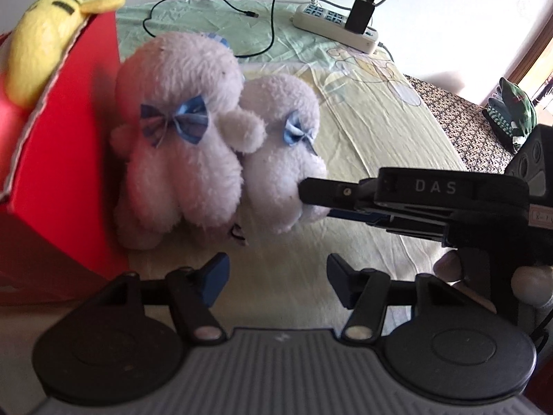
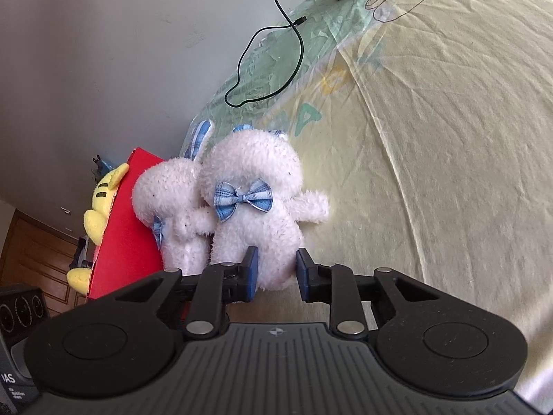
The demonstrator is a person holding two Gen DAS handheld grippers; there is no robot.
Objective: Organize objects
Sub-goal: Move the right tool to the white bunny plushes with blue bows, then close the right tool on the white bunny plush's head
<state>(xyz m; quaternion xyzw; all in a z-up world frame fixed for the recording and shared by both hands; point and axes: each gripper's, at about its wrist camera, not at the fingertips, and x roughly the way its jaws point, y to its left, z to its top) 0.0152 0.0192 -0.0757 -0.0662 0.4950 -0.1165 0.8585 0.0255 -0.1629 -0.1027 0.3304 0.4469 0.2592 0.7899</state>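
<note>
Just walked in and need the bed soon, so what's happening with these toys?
A person is tidying plush toys with two handheld grippers. The right gripper is closing around the foot of one white bunny, jaws not yet shut. The left gripper hovers open nearby. A yellow plush already sits in the red box.
</note>
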